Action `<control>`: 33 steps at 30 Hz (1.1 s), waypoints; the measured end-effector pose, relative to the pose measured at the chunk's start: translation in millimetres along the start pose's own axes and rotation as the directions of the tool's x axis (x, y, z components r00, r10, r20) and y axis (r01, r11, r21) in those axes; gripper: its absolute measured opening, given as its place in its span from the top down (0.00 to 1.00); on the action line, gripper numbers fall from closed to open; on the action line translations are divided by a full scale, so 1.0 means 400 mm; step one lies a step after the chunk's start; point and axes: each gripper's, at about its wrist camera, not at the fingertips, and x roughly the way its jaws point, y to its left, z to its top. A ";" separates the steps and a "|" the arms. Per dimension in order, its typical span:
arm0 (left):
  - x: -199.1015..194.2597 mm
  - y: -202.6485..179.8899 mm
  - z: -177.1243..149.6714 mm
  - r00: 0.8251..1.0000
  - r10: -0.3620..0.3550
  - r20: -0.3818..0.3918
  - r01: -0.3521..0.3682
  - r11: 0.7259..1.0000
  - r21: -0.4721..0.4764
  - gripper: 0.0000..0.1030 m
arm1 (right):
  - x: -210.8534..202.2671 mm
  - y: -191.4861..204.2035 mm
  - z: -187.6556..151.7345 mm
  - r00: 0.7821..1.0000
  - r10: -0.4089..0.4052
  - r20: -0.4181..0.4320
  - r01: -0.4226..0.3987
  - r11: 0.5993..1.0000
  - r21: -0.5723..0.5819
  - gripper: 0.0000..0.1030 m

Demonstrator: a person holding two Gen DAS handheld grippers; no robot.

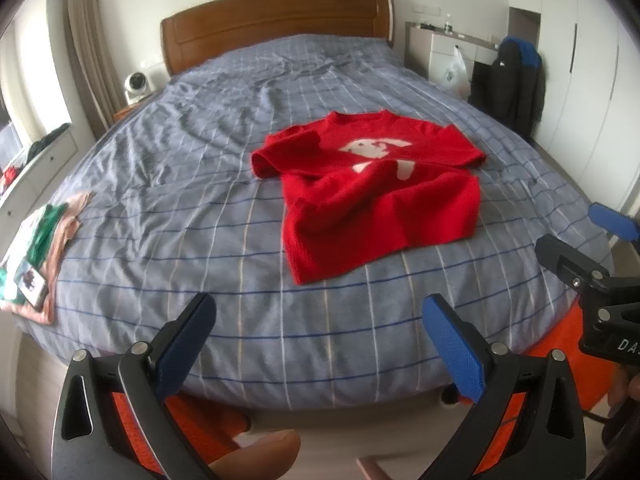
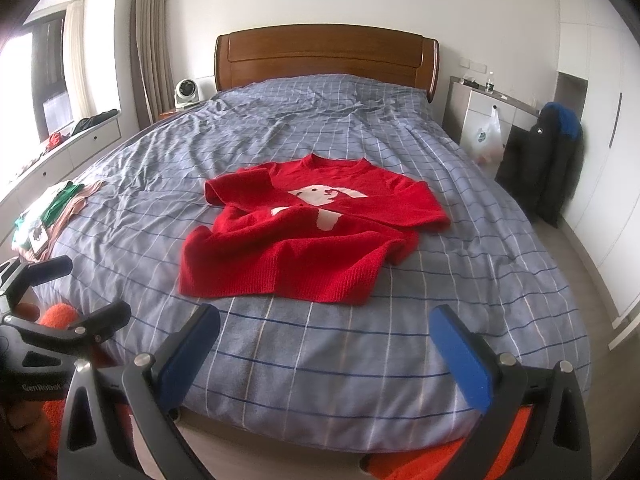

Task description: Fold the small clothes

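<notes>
A small red knit sweater [image 1: 372, 196] with a white animal print lies rumpled on the bed, collar toward the headboard; it also shows in the right wrist view as the sweater [image 2: 304, 240]. Its hem faces the foot of the bed, and both sleeves are folded in across the body. My left gripper [image 1: 320, 320] hangs open over the foot of the bed, short of the hem, holding nothing. My right gripper [image 2: 328, 332] is open too, likewise short of the sweater. Each gripper appears in the other's view: the right gripper [image 1: 580, 236] and the left gripper [image 2: 88, 292].
The bed [image 1: 200, 160] has a blue-grey checked cover and a wooden headboard [image 1: 276, 24]. A pile of folded clothes [image 1: 44, 248] lies at its left edge. A dark jacket [image 2: 548, 160] and a cabinet [image 2: 480, 116] stand on the right, a small fan [image 2: 186, 92] at the back left.
</notes>
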 end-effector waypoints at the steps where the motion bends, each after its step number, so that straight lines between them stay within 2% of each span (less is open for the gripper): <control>1: 0.001 -0.001 0.000 1.000 0.000 0.000 0.000 1.000 0.001 0.00 | 0.000 0.000 0.000 1.000 0.000 0.001 0.000 1.000 0.000 0.00; 33: 0.016 0.000 -0.006 1.000 -0.001 -0.013 0.001 1.000 -0.002 0.00 | 0.025 -0.004 -0.013 1.000 -0.002 -0.024 0.002 1.000 0.000 0.00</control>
